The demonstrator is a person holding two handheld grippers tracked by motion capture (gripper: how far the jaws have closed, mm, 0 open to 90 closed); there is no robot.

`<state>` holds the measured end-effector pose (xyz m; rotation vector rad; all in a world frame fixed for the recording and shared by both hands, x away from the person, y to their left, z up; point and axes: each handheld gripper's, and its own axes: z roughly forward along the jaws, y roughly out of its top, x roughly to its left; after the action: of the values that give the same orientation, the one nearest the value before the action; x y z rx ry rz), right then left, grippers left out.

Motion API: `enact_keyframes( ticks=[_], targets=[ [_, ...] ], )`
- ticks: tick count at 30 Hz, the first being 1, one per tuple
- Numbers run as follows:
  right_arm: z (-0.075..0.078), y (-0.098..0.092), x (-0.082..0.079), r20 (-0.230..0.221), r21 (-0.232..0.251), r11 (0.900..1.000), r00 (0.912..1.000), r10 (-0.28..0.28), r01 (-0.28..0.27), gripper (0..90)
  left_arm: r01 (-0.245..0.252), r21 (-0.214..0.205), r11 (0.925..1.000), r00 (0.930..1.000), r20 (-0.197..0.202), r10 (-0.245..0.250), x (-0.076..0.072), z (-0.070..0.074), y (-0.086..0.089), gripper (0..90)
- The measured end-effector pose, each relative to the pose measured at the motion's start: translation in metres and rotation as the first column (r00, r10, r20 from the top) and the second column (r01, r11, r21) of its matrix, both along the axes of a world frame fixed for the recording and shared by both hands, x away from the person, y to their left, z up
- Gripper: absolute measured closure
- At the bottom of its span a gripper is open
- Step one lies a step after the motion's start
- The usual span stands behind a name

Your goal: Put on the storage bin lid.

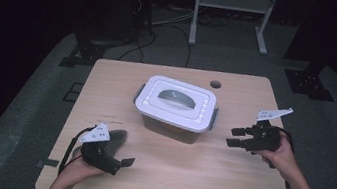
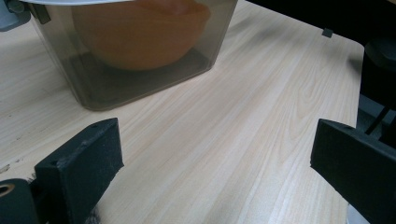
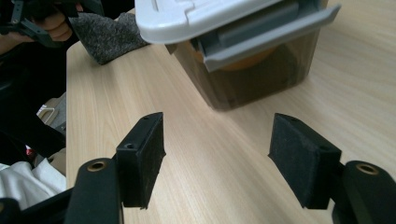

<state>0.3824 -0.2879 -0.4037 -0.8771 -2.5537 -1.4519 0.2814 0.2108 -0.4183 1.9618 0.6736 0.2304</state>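
Lidded box (image 1: 175, 106) sits mid-table (image 1: 224, 183), long axis running left-right, its right-end latch (image 3: 266, 35) facing the right gripper (image 1: 237, 137). That gripper, jaws apart and empty, is the nearer of the 2. Left gripper (image 1: 118, 164), jaws apart and empty, rests near the box's left front corner by a grey cloth (image 3: 105, 35).

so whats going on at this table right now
A person holds a tool in each hand at a wooden table. A lidded storage box with something orange inside sits in the middle, lid on. The right tool, jaws open, points at the box's side latch. The left tool, also open, rests near a grey cloth.
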Motion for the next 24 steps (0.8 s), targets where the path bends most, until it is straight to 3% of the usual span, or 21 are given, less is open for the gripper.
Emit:
enact_keyframes(
  ticks=[24],
  targets=[
    [-0.036,-0.018,-0.024,-0.062,0.036,0.9987,0.9975,-0.033,0.036,33.2,0.004,0.010,0.9999,1.0000,-0.002,-0.004,0.000,-0.002,-0.003,1.6]
  ],
)
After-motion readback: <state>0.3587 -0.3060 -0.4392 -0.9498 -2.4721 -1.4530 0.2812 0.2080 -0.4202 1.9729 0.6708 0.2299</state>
